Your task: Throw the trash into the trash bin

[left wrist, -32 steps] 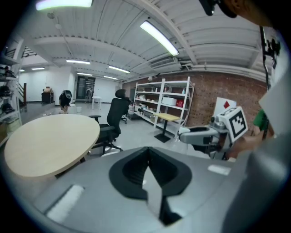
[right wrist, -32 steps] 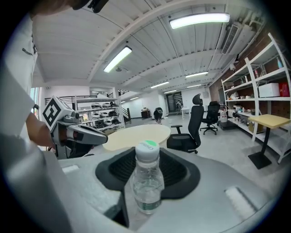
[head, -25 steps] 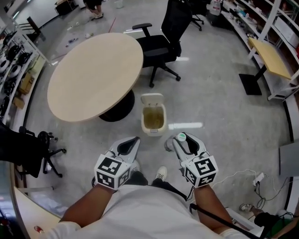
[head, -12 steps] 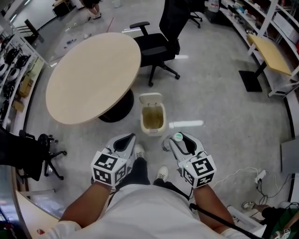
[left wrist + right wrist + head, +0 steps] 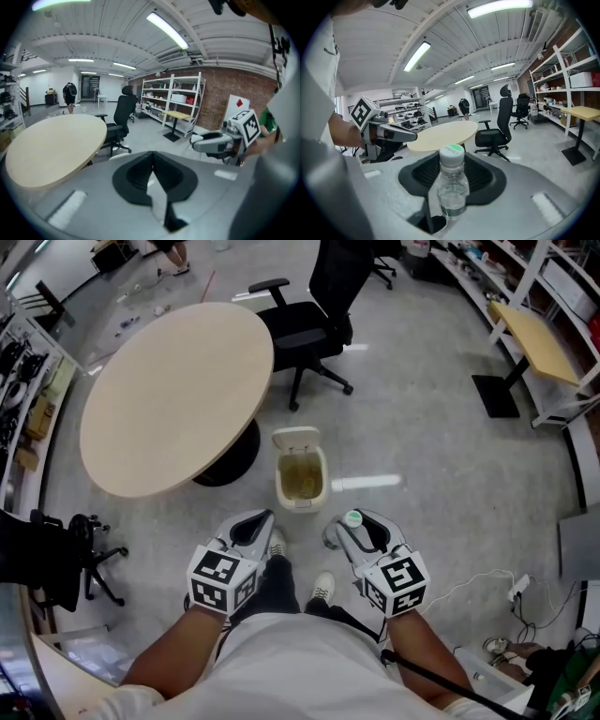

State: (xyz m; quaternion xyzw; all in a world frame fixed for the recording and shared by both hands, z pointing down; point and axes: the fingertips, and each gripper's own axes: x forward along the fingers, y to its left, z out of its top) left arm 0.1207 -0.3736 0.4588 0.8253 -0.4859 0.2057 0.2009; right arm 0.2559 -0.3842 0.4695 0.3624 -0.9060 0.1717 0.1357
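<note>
Standing on a polished grey floor (image 5: 431, 446) in a workshop-like room, just short of a small open trash bin (image 5: 280, 486) (lid tipped back, inside stained yellowish). Gripping an upright clear plastic bottle (image 5: 353, 520) with a green cap in the right gripper (image 5: 349, 529), pads pressed to its sides, near the bin but not over it. Carrying the left gripper (image 5: 258, 524) with jaws together on nothing. Beyond the bin: round beige table (image 5: 178, 390), black office chair (image 5: 314, 324), shelving (image 5: 553, 277) and a small wooden desk (image 5: 534, 348) at right.
</note>
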